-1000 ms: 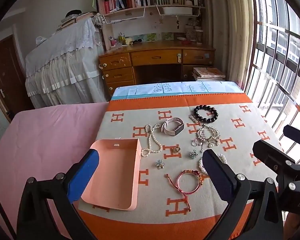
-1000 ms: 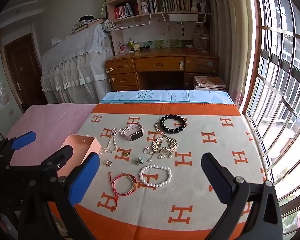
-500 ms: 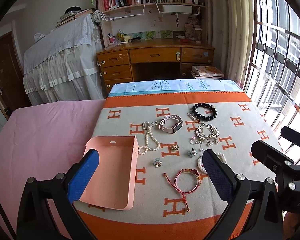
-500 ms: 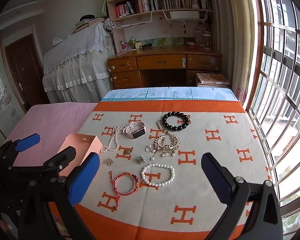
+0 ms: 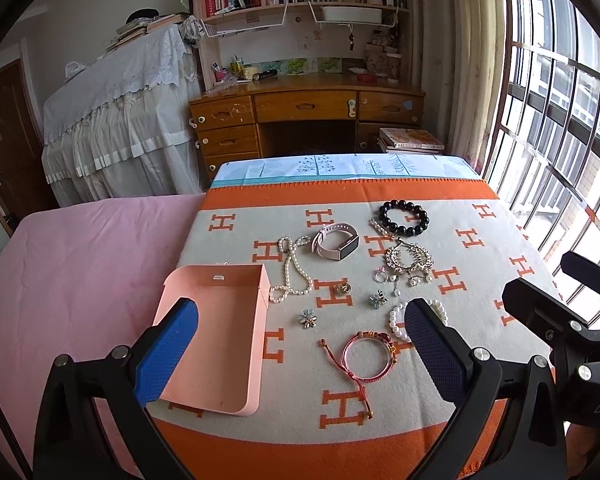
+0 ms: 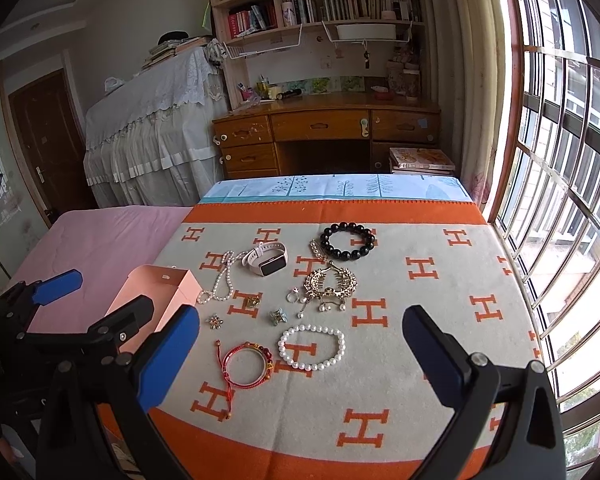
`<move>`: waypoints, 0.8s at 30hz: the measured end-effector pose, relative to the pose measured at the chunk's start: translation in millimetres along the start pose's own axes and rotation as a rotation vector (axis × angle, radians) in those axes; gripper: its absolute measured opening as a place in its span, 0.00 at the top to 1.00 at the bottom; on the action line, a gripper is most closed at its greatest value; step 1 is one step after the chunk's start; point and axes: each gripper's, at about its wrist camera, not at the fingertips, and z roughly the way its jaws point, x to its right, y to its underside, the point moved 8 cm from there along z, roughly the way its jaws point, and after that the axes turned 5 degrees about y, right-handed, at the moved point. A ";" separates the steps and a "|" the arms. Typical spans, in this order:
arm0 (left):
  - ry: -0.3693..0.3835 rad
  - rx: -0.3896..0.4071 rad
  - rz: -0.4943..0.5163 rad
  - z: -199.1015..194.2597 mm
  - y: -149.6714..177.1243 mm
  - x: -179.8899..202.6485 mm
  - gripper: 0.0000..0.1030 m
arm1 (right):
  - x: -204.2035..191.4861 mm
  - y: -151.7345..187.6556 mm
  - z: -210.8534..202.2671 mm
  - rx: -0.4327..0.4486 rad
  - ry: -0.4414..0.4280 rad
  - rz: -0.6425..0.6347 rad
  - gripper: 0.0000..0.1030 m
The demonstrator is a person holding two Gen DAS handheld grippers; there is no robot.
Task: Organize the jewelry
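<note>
Jewelry lies on an orange-and-grey patterned blanket (image 5: 480, 248). An open pink box (image 5: 216, 332) sits at its left edge. Near it lie a pearl necklace (image 5: 290, 272), a pink-strapped watch (image 5: 336, 242), a black bead bracelet (image 5: 404, 218), a gold ornate necklace (image 5: 408, 260), a white pearl bracelet (image 6: 312, 348) and a red cord bracelet (image 6: 248, 364). Small brooches and rings lie between them. My left gripper (image 5: 300, 352) is open and empty above the box and red bracelet. My right gripper (image 6: 300, 356) is open and empty above the pearl bracelet.
A pink sheet (image 5: 72, 264) covers the bed left of the blanket. A wooden desk (image 5: 308, 120) with bookshelves stands beyond, a cloth-covered piece of furniture (image 5: 120, 120) to its left. A barred window (image 6: 560, 184) runs along the right.
Both grippers have drawn back and up a little, so the jewelry sits slightly farther away in both views. Nothing on the blanket has moved.
</note>
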 end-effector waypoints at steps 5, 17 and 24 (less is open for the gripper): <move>0.002 -0.002 -0.002 -0.2 2.0 -0.8 0.01 | -1.7 2.5 1.5 0.000 0.000 0.001 0.01; 0.024 -0.017 -0.014 -1.5 8.2 0.9 0.01 | -1.7 4.1 1.4 0.001 -0.002 0.002 0.01; 0.027 -0.019 -0.014 -3.0 9.5 1.6 0.01 | -2.2 9.7 1.5 0.005 -0.007 0.005 0.01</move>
